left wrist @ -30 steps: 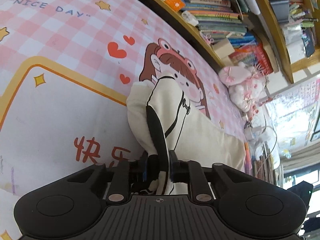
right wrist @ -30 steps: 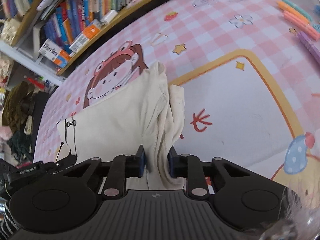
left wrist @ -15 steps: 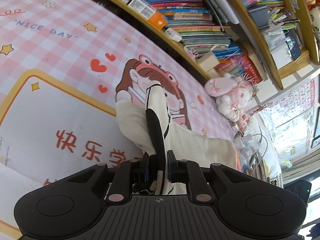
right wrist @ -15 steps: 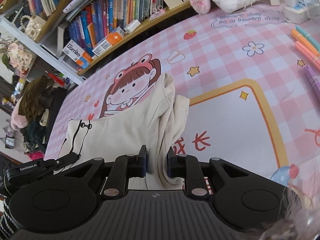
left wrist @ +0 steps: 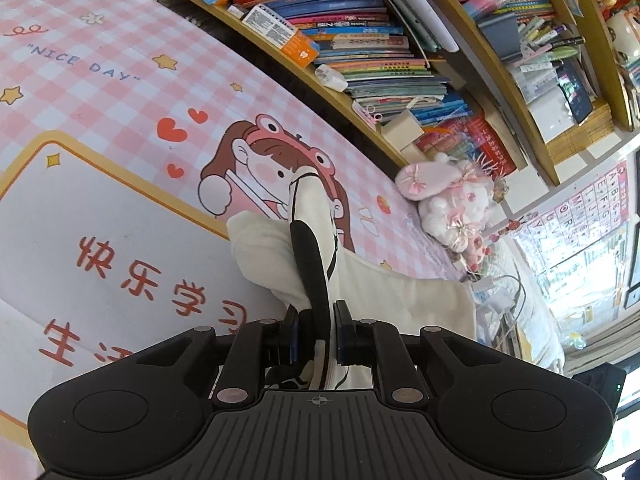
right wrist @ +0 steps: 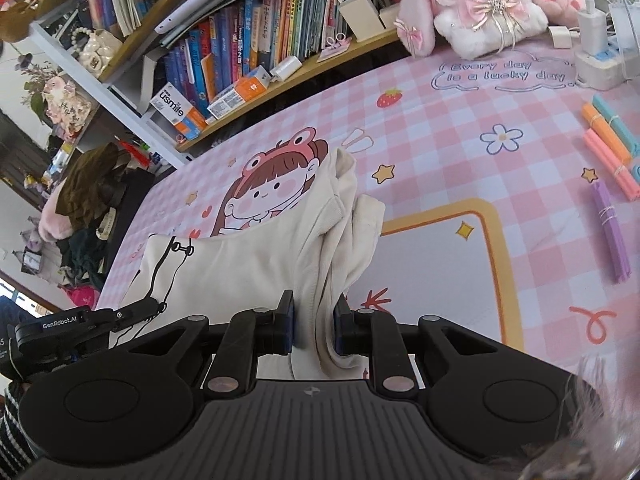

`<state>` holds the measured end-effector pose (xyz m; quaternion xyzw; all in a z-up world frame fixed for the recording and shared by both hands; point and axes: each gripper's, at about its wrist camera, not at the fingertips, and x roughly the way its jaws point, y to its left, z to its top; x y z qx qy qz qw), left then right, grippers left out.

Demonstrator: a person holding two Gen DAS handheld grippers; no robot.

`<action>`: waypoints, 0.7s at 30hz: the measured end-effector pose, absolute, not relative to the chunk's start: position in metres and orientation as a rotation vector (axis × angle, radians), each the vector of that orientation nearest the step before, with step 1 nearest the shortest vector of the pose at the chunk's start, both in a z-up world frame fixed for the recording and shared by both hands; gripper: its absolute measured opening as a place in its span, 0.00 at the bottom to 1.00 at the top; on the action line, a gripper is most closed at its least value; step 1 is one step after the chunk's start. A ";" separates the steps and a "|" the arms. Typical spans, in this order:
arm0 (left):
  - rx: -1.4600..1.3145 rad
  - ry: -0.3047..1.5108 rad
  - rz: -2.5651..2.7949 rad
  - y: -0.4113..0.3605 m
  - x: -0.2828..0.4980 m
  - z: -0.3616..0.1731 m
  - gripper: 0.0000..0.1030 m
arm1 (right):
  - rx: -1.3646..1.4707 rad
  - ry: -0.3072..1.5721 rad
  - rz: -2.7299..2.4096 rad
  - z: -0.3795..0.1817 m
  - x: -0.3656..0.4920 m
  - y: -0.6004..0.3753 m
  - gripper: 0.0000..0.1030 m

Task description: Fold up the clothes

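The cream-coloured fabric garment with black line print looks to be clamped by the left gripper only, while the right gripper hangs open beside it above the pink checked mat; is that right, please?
Not quite: the right gripper is not open. The right wrist view shows its fingers closed on a bunched edge of the cream-coloured fabric garment. The left gripper does clamp the garment too, above the pink checked mat.

Garment point(right wrist: 256, 268) on mat point(right wrist: 436, 264) — bookshelf point(right wrist: 248, 56) behind, pens point(right wrist: 608, 152) right.
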<state>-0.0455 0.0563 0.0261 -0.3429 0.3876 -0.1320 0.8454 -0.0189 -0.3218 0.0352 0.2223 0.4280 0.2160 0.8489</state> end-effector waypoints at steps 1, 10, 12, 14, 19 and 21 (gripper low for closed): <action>-0.721 0.818 -0.279 0.055 -0.045 0.027 0.14 | 0.469 0.900 0.458 0.036 -0.019 -0.324 0.17; -0.716 0.803 -0.297 0.050 -0.034 0.035 0.14 | 0.459 0.882 0.466 0.042 -0.008 -0.330 0.17; -0.716 0.799 -0.304 0.052 -0.028 0.035 0.14 | 0.452 0.875 0.466 0.045 -0.004 -0.328 0.17; -0.717 0.797 -0.312 0.054 -0.020 0.035 0.14 | 0.446 0.867 0.464 0.047 0.001 -0.326 0.17; -0.723 0.790 -0.329 0.062 0.004 0.036 0.14 | 0.436 0.851 0.450 0.053 0.021 -0.318 0.17; -0.725 0.786 -0.335 0.066 0.015 0.036 0.14 | 0.429 0.844 0.449 0.056 0.031 -0.314 0.17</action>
